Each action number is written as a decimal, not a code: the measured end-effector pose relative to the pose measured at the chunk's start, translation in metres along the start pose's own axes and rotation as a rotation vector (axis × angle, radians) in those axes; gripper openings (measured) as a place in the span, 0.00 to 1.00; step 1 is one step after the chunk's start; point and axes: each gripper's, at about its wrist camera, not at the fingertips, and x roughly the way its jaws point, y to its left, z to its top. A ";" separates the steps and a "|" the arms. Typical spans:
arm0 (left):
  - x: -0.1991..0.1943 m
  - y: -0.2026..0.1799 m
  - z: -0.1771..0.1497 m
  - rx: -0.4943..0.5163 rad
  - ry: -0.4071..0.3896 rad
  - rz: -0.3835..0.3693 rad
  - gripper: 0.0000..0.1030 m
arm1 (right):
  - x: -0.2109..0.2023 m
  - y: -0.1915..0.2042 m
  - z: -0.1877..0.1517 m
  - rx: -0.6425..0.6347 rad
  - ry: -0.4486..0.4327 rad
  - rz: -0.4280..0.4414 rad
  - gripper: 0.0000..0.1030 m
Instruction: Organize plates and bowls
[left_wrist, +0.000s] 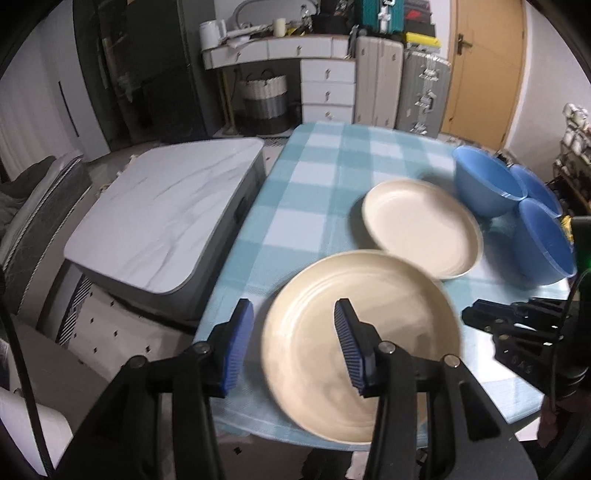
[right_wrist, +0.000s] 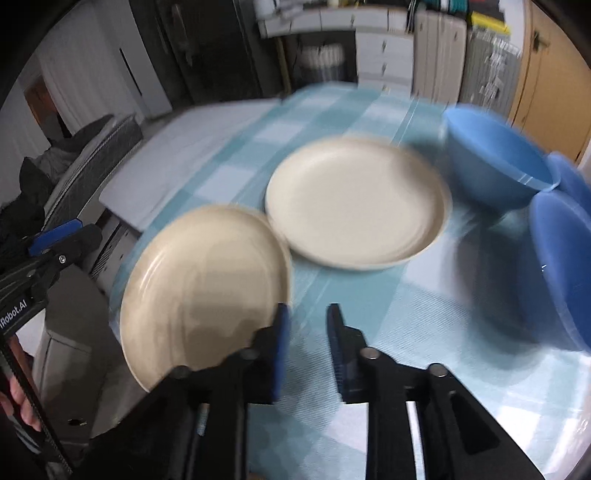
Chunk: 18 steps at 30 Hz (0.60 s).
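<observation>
Two cream plates (left_wrist: 421, 229) (left_wrist: 362, 339) lie upright, rims overlapping; three blue bowls (left_wrist: 487, 184) cluster overturned, just beside the farther plate.

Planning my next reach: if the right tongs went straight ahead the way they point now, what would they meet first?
Probably bare checked tablecloth: the right tongs aim between the near cream plate and the far cream plate. Blur leaves depth uncertain.
</observation>
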 end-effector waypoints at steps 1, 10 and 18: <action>0.005 0.004 -0.002 -0.006 0.011 0.007 0.45 | 0.007 0.001 0.001 0.009 0.017 0.009 0.14; 0.051 0.019 -0.019 -0.018 0.128 0.045 0.45 | 0.034 0.015 0.004 0.018 0.099 -0.021 0.08; 0.072 0.031 -0.029 -0.049 0.180 0.041 0.45 | 0.043 -0.002 0.001 0.164 0.110 0.080 0.08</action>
